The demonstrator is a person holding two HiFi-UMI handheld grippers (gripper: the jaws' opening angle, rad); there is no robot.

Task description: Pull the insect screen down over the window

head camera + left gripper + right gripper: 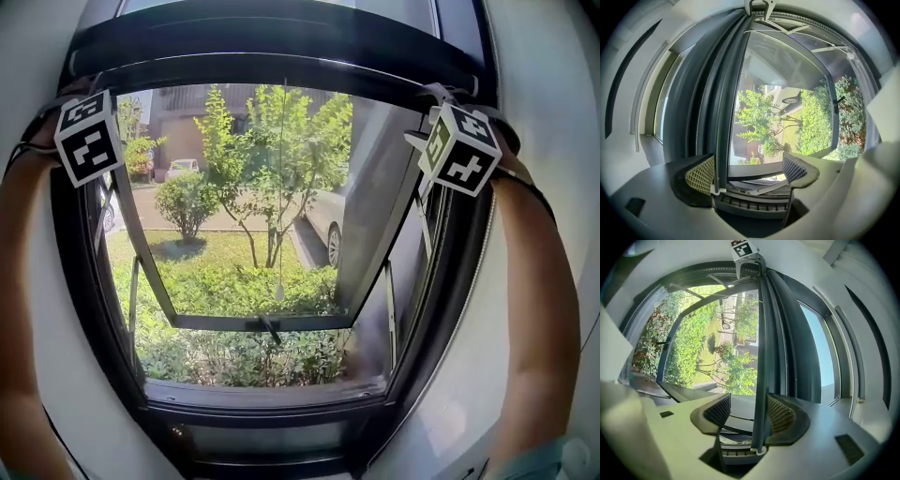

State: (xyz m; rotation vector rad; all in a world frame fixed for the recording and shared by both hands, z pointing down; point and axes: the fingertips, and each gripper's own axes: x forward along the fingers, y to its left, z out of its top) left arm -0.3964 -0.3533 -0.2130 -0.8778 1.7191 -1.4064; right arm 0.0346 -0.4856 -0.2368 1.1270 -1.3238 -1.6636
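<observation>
The insect screen's dark pull bar (281, 67) lies rolled up along the top of the window. A thin cord (280, 187) hangs from its middle. My left gripper (89, 136) is raised to the bar's left end and my right gripper (459, 148) to its right end. In the left gripper view the bar (723, 117) runs between the jaws of the left gripper (747, 171), against the left pad (701, 176); the jaws stand wide apart. In the right gripper view the bar (760, 357) passes through the open right gripper (750, 412), beside the right pad (780, 414).
The glass sash (262, 322) is swung outward, with a handle (270, 328) on its lower rail. The dark window frame (441, 309) and the sill (262, 394) ring the opening. White wall (525, 56) lies on both sides. Outside are bushes and a parked car (328, 220).
</observation>
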